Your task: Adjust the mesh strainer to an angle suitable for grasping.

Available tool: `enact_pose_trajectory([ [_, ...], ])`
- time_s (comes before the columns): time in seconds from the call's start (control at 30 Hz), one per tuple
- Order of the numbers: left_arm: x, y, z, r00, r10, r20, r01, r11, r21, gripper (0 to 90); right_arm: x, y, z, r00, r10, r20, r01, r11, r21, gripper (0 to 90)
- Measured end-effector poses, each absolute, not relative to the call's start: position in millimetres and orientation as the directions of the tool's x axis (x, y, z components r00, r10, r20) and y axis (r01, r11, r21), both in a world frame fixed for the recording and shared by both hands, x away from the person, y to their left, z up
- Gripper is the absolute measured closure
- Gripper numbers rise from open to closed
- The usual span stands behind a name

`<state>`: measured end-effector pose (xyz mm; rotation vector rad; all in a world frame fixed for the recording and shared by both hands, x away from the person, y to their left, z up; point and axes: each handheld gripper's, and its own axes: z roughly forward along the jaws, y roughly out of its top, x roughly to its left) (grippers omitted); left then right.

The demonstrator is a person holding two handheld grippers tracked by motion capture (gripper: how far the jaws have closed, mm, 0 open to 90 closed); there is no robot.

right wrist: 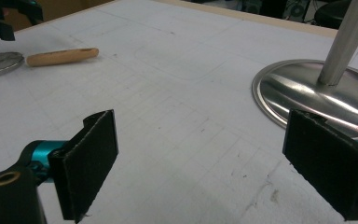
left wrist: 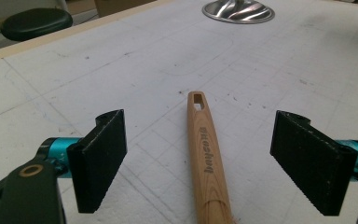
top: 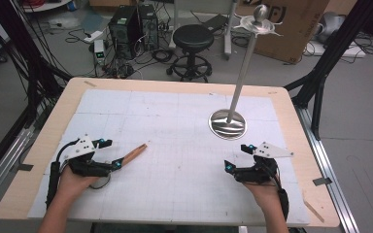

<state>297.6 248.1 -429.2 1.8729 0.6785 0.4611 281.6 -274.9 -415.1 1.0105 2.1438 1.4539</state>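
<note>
A wooden handle (top: 135,153) lies on the white mat, slanting toward my left gripper (top: 111,154). In the left gripper view the handle (left wrist: 206,158) runs up between the black pads (left wrist: 100,163), which stand wide apart and do not touch it; my left gripper (left wrist: 200,140) is open. In the right gripper view the handle (right wrist: 63,57) ends at a round metal part (right wrist: 0,62) near the left hand. My right gripper (top: 238,157) rests low at the front right, open with nothing between its jaws (right wrist: 200,154).
A shiny metal stand with a round base (top: 228,124) and a tall pole (top: 243,73) rises at the mat's right centre, just beyond my right gripper; its base (right wrist: 307,93) is close ahead. The white mat (top: 175,126) covers a wooden table. A stool (top: 193,39) stands behind.
</note>
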Motion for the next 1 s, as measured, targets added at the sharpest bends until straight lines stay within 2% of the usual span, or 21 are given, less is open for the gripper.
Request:
enact_pose_trajectory([
  [0.73,297.5,243.3,-427.0,0.758,0.652,0.014,0.275,-0.339,0.9,20.4,280.2,-270.5,-420.0,-0.685,0.722,0.096,0.379,0.24,0.894,9.0],
  [1.0,299.6,235.8,-429.0,0.767,0.64,0.029,0.313,-0.414,0.855,30.9,279.5,-271.8,-421.2,-0.684,0.723,0.096,0.38,0.241,0.893,9.0],
])
